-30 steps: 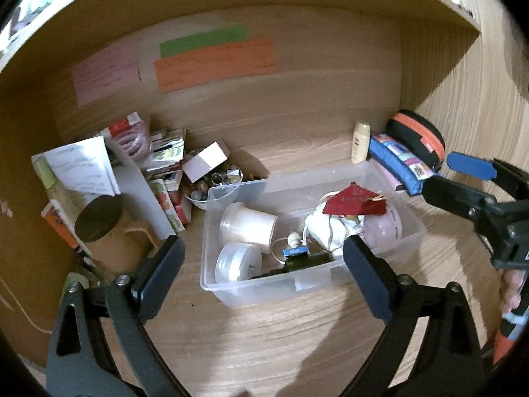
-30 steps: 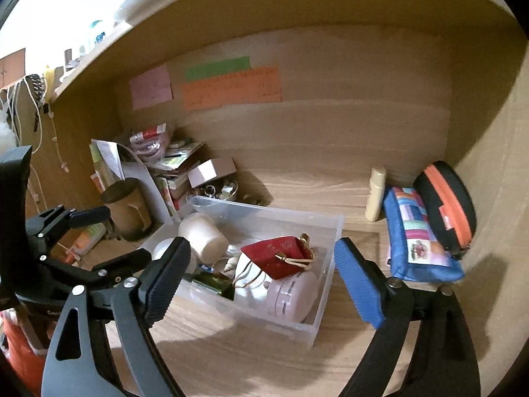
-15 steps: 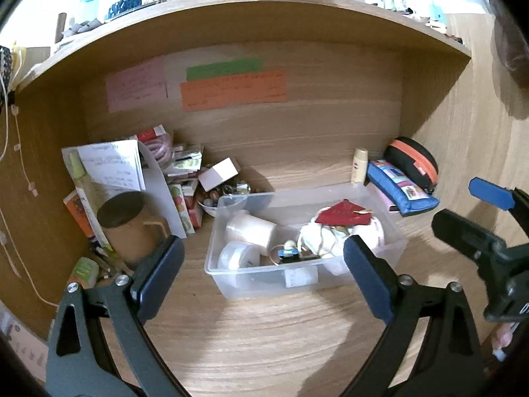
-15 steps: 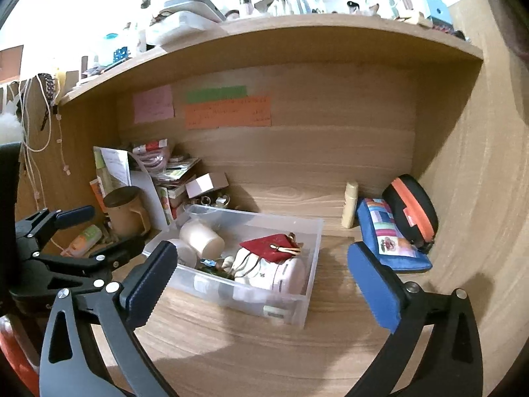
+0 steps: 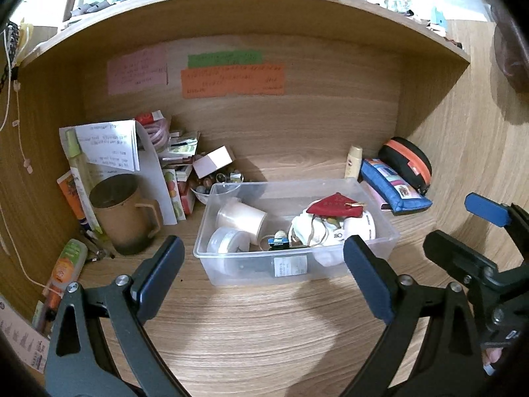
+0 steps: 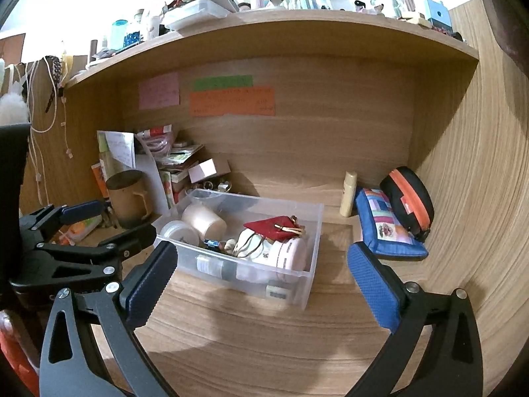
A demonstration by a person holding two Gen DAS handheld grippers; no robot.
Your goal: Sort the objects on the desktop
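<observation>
A clear plastic bin (image 5: 287, 183) (image 6: 264, 200) stands on the wooden desk inside an alcove. In it lie a red pouch (image 5: 334, 203) (image 6: 271, 226), a white cup (image 5: 241, 215) on its side, a tape roll (image 5: 228, 241) and white odds and ends. My left gripper (image 5: 263, 274) (image 6: 120, 220) hangs open in front of the bin, a little short of it, with nothing held. To its right my right gripper (image 6: 261, 274) (image 5: 458, 223) is also open wide and empty, pointing at the bin's right end.
A brown mug (image 5: 122, 211), papers and small boxes crowd the back left corner. A cream bottle (image 5: 353, 162), a blue pencil case (image 5: 393, 185) and a black and orange pouch (image 5: 406, 162) sit at the back right. A shelf spans overhead.
Both grippers have drawn back from the bin, so more of the alcove and the top shelf shows. The right gripper's jaws stand wider than a second ago.
</observation>
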